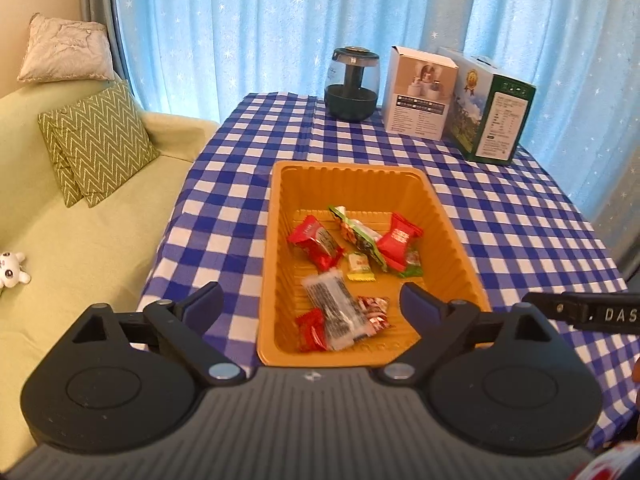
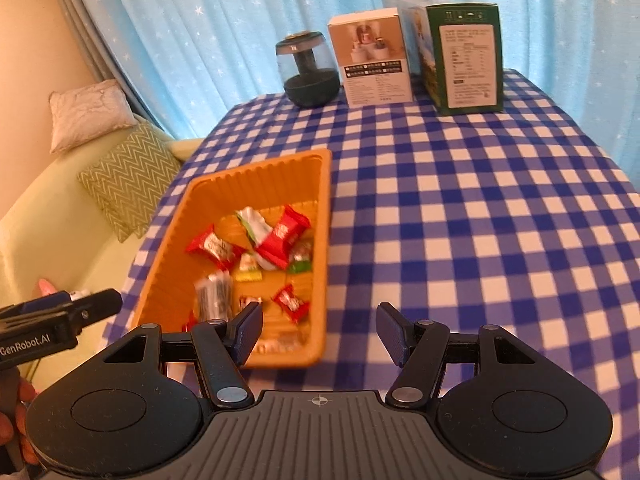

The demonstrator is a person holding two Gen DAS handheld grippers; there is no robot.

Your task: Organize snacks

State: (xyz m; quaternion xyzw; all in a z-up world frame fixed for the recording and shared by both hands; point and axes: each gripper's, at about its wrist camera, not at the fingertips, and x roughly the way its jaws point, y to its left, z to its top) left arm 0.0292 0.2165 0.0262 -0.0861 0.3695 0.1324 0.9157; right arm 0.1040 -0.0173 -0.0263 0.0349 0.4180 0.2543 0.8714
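- The orange plastic tray (image 1: pixel 448 216) stands on the table with the blue-and-white checked cloth (image 1: pixel 520 220), nearer the sofa side.
- All the snacks that are visible lie inside the tray: a red packet (image 1: pixel 316 242), a green packet (image 1: pixel 358 236) and a second red packet (image 1: pixel 400 242) toward the far end, with a small yellow-edged candy (image 1: pixel 360 267) just before them.
- Nearer the front wall lies a clear packet with dark print (image 1: pixel 334 314), which rests partly over a small red candy (image 1: pixel 312 330) and a red-and-white wrapper (image 1: pixel 374 312).
- The left gripper (image 1: pixel 312 300) hangs over the near end of the tray; its jaws stand wide apart and nothing is between them.
- The right gripper (image 2: pixel 320 330) is over the front right corner of the tray and the cloth beside it; its jaws are apart (less wide than the left ones) and hold nothing.
- In the right wrist view the snacks are partly blurred, so small details are not readable.
- At the far edge of the table stand a dark glass jar-like device (image 1: pixel 352 84), a white carton (image 1: pixel 420 92) and a green carton (image 1: pixel 492 112), in 1 row.
- On the green sofa (image 1: pixel 80 248) lean 2 cushions with a zigzag pattern (image 1: pixel 100 144).
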